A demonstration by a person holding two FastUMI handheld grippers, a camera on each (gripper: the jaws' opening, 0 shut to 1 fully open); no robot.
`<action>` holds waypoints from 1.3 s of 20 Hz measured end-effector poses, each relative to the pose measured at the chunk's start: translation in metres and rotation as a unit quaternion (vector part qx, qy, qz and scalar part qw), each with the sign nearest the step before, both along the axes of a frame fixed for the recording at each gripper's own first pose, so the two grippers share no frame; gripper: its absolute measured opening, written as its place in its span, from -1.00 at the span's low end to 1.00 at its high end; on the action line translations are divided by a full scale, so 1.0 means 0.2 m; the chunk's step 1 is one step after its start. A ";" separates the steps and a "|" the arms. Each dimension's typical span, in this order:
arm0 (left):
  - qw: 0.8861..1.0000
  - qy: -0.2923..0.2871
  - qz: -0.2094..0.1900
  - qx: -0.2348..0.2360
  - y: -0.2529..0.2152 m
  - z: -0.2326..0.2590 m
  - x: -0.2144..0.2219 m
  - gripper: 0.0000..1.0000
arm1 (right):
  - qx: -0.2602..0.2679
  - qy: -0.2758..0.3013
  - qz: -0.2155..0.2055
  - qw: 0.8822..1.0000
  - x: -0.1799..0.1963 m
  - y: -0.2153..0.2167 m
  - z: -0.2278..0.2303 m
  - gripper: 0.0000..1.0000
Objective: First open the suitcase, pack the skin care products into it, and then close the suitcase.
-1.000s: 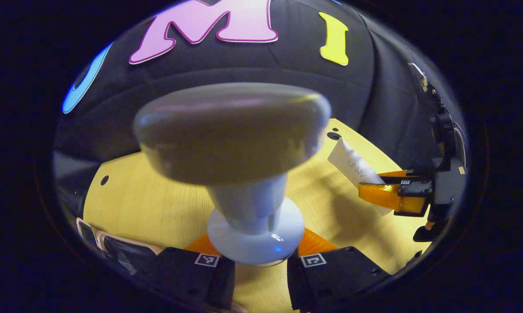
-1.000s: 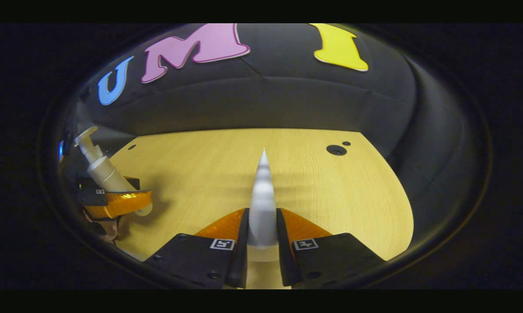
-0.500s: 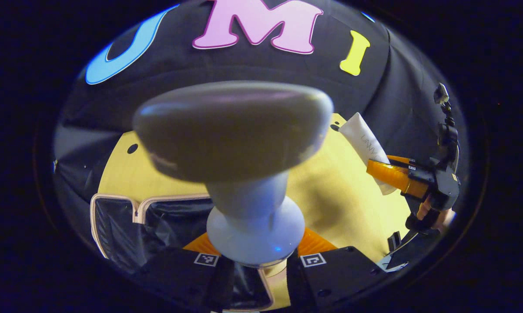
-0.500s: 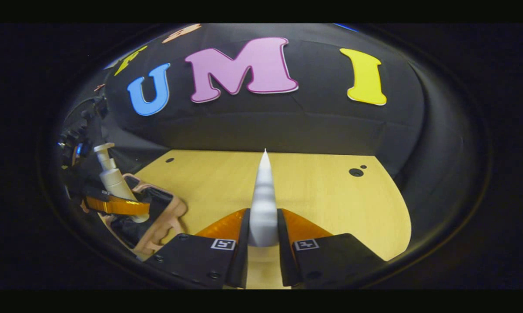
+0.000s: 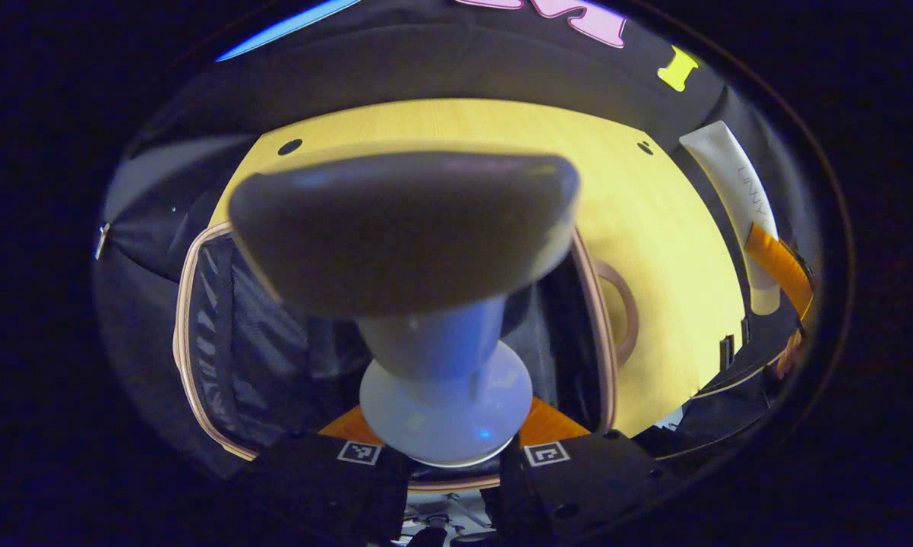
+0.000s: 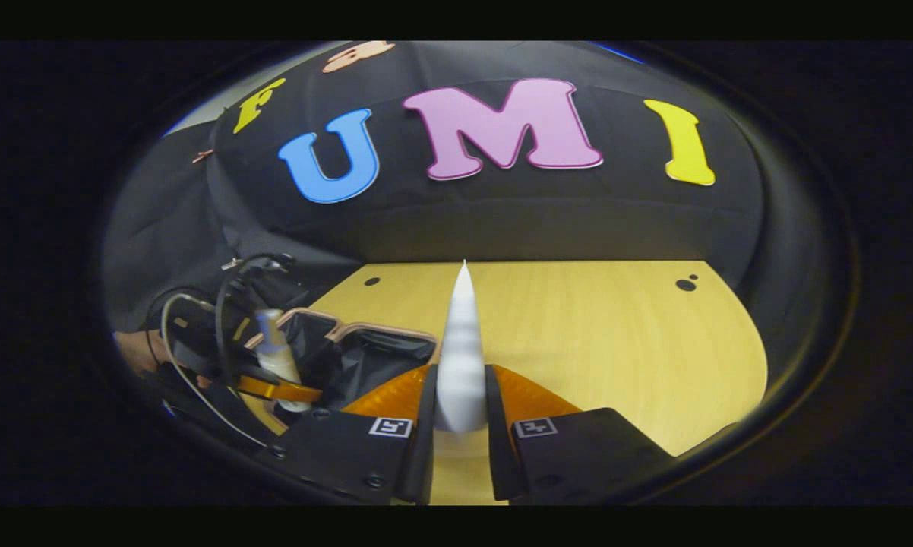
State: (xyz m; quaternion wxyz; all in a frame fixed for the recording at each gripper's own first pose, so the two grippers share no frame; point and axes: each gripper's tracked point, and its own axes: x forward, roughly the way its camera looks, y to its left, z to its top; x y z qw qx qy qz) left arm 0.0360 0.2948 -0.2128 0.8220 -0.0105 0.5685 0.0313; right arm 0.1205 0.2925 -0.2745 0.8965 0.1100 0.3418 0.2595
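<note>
In the left gripper view, the left tool (image 5: 445,448) is clamped on the neck of a white plastic pump bottle (image 5: 441,365) at centre frame, over the open pink-rimmed suitcase with black lining (image 5: 229,334) on the pale wooden worktop (image 5: 654,228). In the right gripper view, the right tool (image 6: 460,422) pinches a white squeeze tube (image 6: 460,342) at lower centre, edge-on; the suitcase lies lower left.
</note>
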 end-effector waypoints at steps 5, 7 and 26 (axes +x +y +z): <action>0.999 0.052 0.014 -0.004 0.09 -0.16 -0.05 0.10 | 0.021 0.066 -0.002 0.998 -0.21 0.29 -0.09 -0.33; 0.997 0.077 0.018 -0.007 0.11 -0.22 -0.07 0.18 | 0.024 0.100 -0.001 0.995 -0.30 0.40 -0.16 -0.33; 0.994 0.075 -0.007 -0.079 0.08 -0.17 -0.04 0.61 | -0.021 0.142 -0.045 0.989 -0.35 0.58 -0.42 -0.33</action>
